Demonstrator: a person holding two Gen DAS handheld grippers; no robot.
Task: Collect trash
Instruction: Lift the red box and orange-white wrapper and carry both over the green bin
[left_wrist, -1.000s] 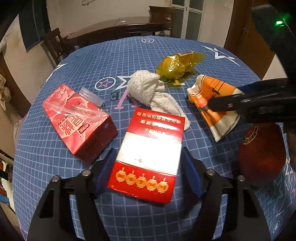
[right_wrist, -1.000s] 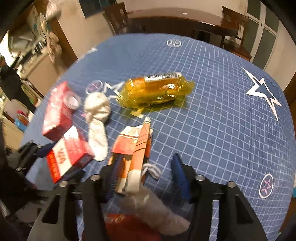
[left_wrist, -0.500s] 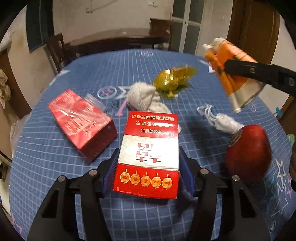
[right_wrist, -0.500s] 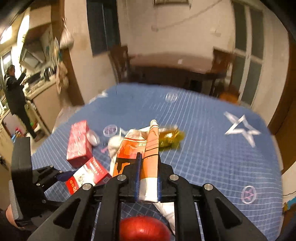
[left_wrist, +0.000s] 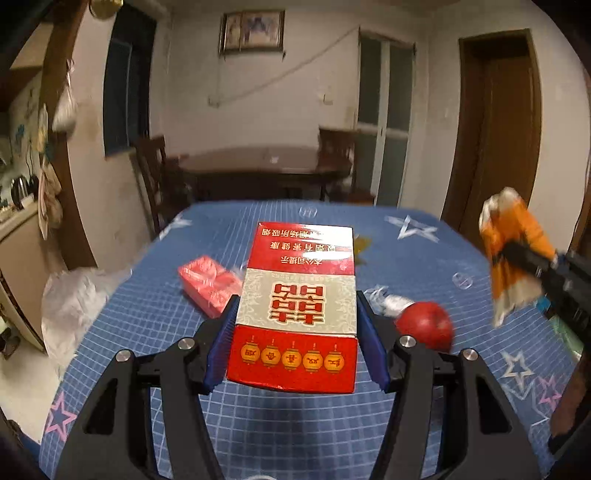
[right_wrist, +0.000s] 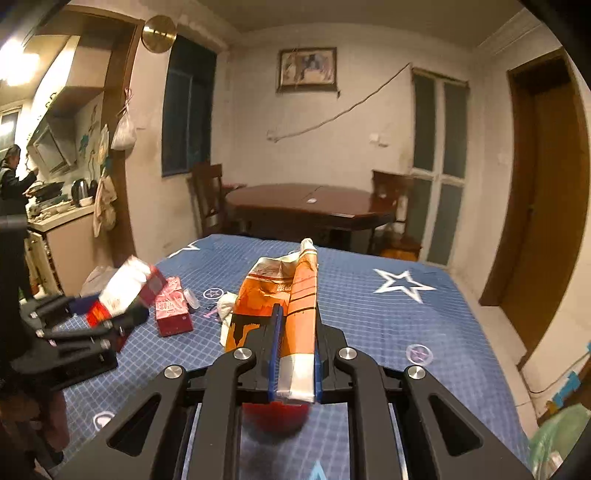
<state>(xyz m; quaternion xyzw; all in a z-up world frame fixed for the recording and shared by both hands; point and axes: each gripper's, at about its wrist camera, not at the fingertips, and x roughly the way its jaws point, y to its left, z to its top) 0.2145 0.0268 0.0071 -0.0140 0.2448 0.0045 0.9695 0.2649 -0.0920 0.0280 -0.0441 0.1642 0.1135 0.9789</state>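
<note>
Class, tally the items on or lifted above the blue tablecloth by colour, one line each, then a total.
Red: 3 (held red-and-white carton, pink-red box, apple)
Orange: 1 (orange wrapper)
White: 1 (white cloth)
Total: 5

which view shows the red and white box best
The left wrist view: the red and white cardboard box fills the centre, its printed face readable, clamped in the left hand-held gripper. The right wrist view shows it small, blurred and tilted at the left edge.
</note>
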